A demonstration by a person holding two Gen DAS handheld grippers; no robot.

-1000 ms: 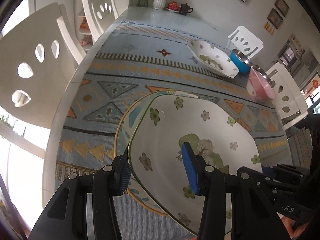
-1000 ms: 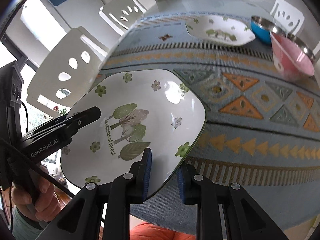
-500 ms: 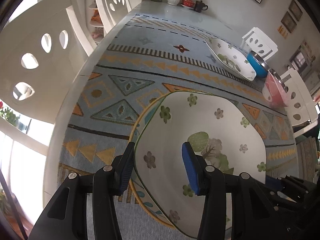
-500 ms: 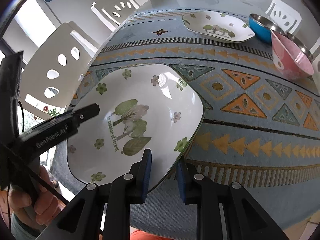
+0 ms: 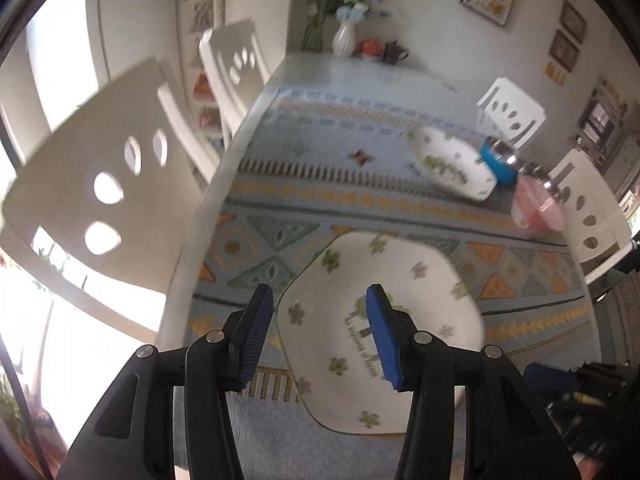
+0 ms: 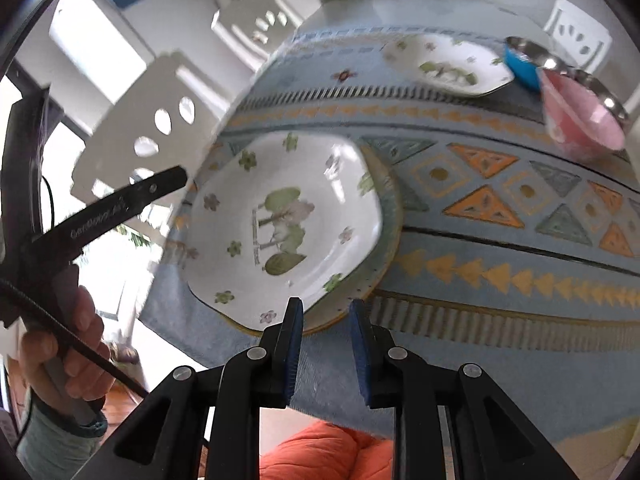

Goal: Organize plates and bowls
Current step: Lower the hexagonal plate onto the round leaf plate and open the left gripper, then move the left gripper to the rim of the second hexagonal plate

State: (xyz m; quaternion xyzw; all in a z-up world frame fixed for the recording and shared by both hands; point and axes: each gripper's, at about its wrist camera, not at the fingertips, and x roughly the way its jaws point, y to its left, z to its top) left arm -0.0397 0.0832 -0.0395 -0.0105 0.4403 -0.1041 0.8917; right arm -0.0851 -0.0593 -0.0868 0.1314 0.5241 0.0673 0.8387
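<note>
Right wrist view: floral plate (image 6: 288, 216) now released, resting on the round plate (image 6: 390, 236) beneath, near the table edge. Right gripper (image 6: 325, 354) and left gripper (image 5: 316, 334) have lifted clear, jaws parted, empty; stacking step apparently complete.

A glossy glazed floral plate (image 6: 280, 216) lies on matt woven tablecloth (image 6: 500, 280); the blue bowl (image 6: 520, 64) has a shiny metal rim.
</note>
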